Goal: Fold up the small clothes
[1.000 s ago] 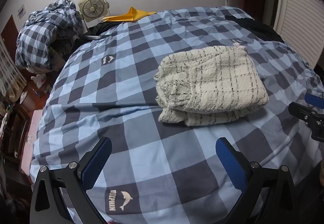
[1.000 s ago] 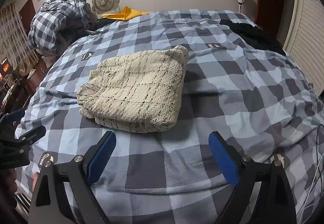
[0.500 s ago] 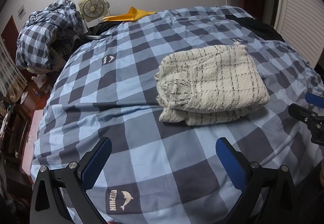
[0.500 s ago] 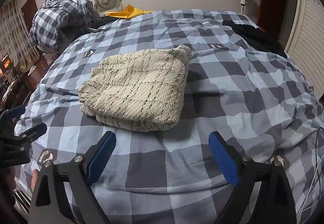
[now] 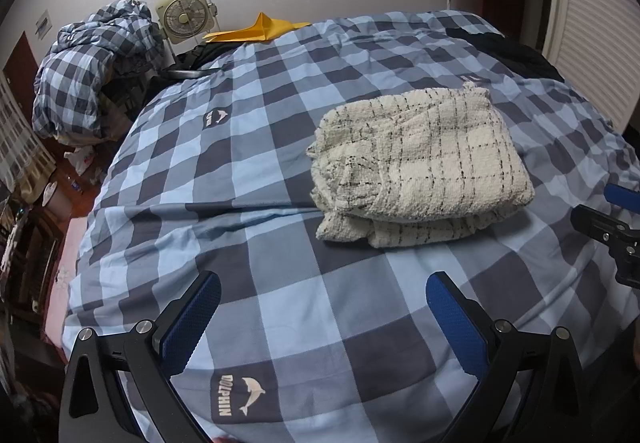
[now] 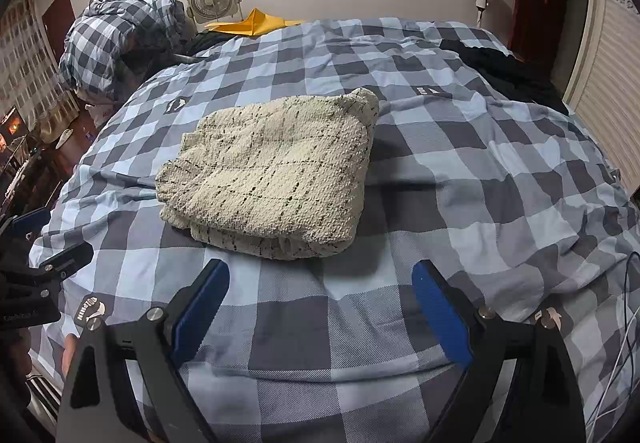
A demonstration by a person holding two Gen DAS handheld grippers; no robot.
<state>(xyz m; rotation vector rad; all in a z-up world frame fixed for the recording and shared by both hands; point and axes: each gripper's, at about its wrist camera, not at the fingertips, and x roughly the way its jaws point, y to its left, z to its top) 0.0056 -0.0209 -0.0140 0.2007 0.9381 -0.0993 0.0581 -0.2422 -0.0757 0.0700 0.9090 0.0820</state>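
Observation:
A cream knit garment with thin black check lines (image 5: 420, 167) (image 6: 272, 179) lies folded into a thick rectangle on the blue-and-grey checked bedcover (image 5: 248, 171) (image 6: 500, 179). My left gripper (image 5: 322, 295) hovers open over the cover, short of the garment's near-left corner, nothing between its blue pads. My right gripper (image 6: 320, 283) is also open and empty, just in front of the garment's near edge. Each gripper shows at the edge of the other's view: the right one (image 5: 600, 219), the left one (image 6: 44, 243).
A heap of checked bedding (image 5: 92, 71) and a small fan (image 5: 184, 13) stand beyond the bed's far left corner, with a yellow paper piece (image 5: 260, 31) near them. Dark clothing (image 6: 508, 71) lies at the far right of the bed. A white cable (image 6: 616, 383) runs at the right edge.

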